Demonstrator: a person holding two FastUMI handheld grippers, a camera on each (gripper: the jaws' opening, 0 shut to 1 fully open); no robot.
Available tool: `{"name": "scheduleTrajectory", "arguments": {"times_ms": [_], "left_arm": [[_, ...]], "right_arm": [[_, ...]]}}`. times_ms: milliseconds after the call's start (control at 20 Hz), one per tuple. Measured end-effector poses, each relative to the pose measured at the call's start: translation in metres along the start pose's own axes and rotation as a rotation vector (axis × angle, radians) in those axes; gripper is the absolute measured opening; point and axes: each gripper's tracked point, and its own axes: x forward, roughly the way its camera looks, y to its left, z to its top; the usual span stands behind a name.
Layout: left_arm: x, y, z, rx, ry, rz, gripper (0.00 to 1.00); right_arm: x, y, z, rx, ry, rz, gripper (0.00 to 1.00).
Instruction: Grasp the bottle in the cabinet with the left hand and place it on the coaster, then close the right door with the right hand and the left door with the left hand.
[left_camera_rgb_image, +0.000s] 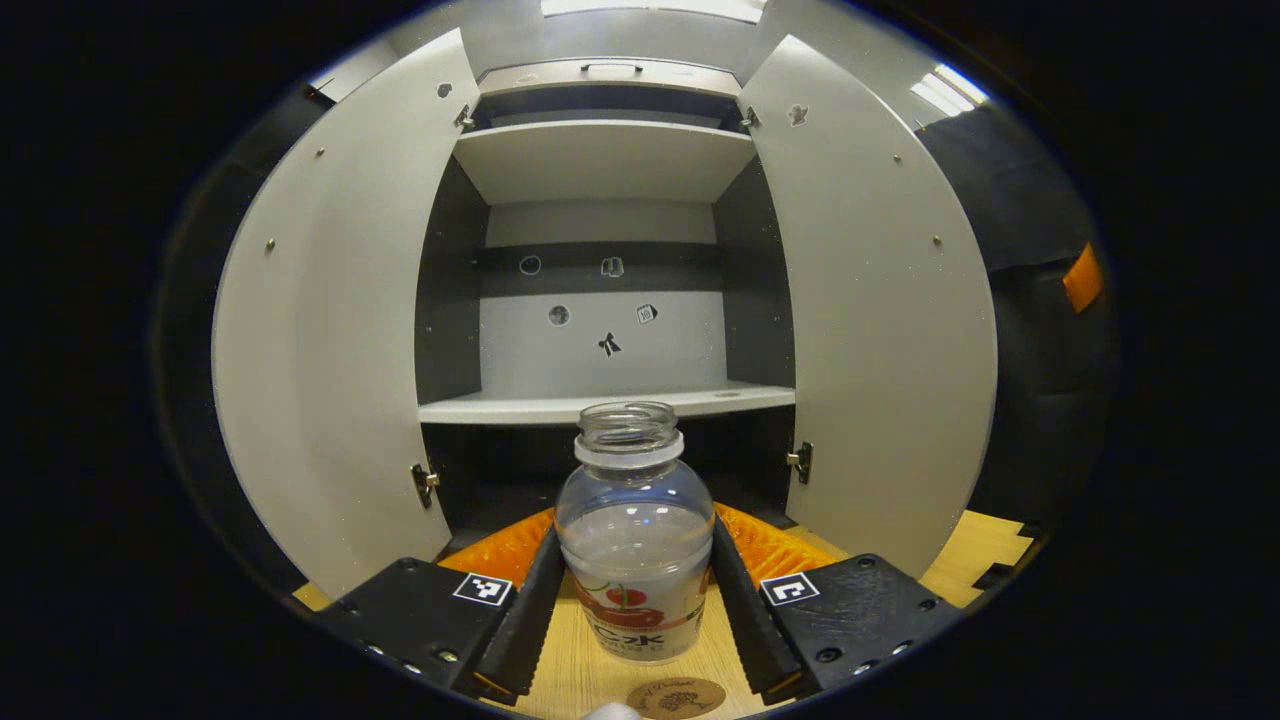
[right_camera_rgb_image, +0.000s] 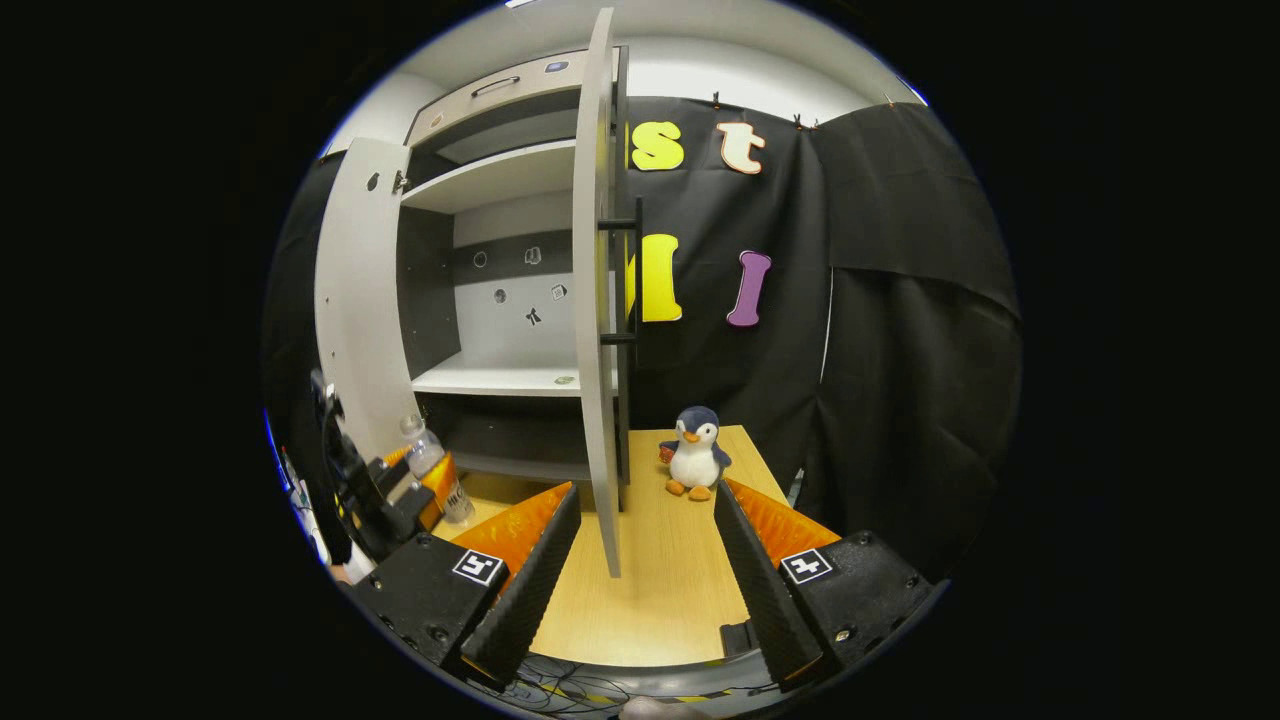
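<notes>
A clear, capless bottle with a red and white label stands upright between the fingers of my left gripper, which is shut on it just above the wooden table. A round brown coaster lies on the table just in front of the bottle's base. Behind it the grey cabinet stands with its left door and right door both swung wide. In the right gripper view, my right gripper is open, and the right door stands edge-on between its fingers. At far left the left gripper holds the bottle.
A plush penguin sits on the table right of the open door. The door's black bar handle faces the black cloth wall. The cabinet's middle shelf is bare, with small stickers on its back panel.
</notes>
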Motion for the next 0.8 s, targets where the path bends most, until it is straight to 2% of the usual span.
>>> {"name": "scheduleTrajectory", "arguments": {"times_ms": [150,200,250,450,800], "left_arm": [[-0.006,-0.010,-0.034,-0.007,0.011,-0.011,0.75],[-0.009,-0.011,-0.045,-0.012,0.016,-0.011,0.79],[-0.010,-0.013,-0.055,-0.015,0.018,-0.016,0.75],[-0.015,-0.017,-0.093,0.002,0.049,-0.022,0.75],[-0.018,-0.022,-0.129,-0.026,0.100,-0.036,0.75]], "right_arm": [[0.005,0.008,-0.004,-0.031,0.015,0.025,0.83],[0.008,0.010,-0.007,-0.041,0.027,0.031,0.83],[0.008,0.011,-0.012,-0.040,0.039,0.041,0.83],[0.015,0.018,-0.022,-0.044,0.073,0.067,0.83],[0.015,0.012,-0.038,-0.070,0.105,0.070,0.83]]}}
